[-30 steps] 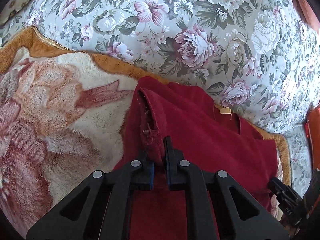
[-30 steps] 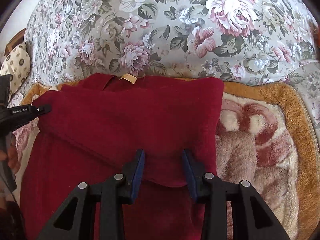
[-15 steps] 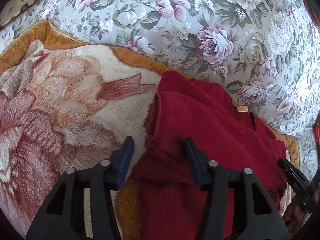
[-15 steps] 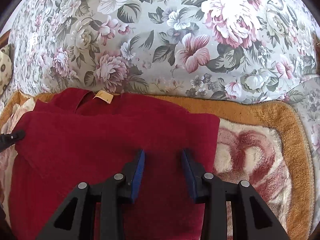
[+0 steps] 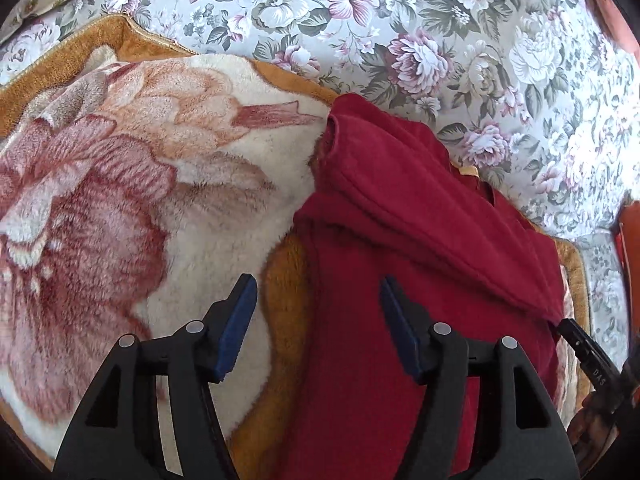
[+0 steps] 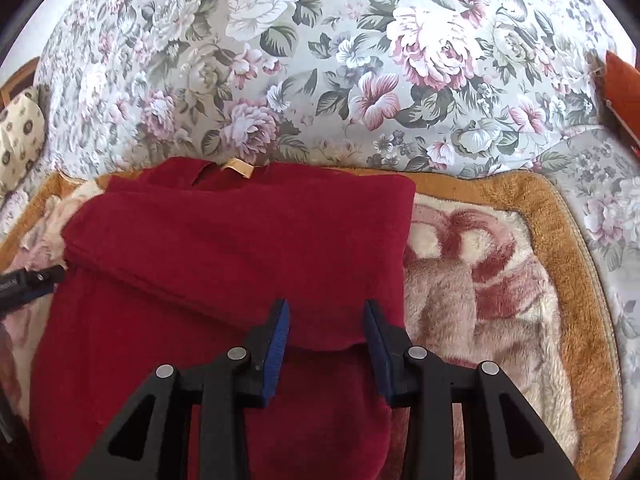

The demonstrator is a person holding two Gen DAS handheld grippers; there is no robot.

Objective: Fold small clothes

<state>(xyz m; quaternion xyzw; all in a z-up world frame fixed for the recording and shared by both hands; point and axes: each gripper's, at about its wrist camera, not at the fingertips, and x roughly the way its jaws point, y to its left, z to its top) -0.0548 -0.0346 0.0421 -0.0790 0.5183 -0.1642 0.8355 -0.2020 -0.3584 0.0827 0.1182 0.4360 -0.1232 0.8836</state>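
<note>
Left wrist view: the left hand-held gripper (image 5: 318,322) stands with its jaws apart and nothing pinched; they have just been opening, and the sleeve edge they held a second ago now lies free. Below them is the left side edge of the dark red garment (image 5: 400,300), which lies on a plush flowered blanket (image 5: 120,208) spread over a floral bedspread (image 5: 440,40). The left sleeve (image 5: 420,208) is folded in diagonally across the body of the garment, its cuff end reaching toward the right side, where the tip of the other tool (image 5: 584,354) shows just beside the cloth.

Right wrist view: the right hand-held gripper (image 6: 326,326) is also parted, its blue pads (image 6: 276,334) straddling the lower edge of the folded-in flap without pressing on it. The garment (image 6: 224,248) lies flat, collar and tan label (image 6: 238,167) at the far side, right edge straight against the blanket (image 6: 480,280).

Judged from this, the sleeve folds are laid and the next fold, probably bringing the hem up to the collar, is due. To do it well, both tools should take the hem at matching points near the two corners, catch every layer in the bite, lift evenly and lay the edge square with the shoulders. Plush fleece drags on the blanket pile, so lifting beats sliding.
</note>
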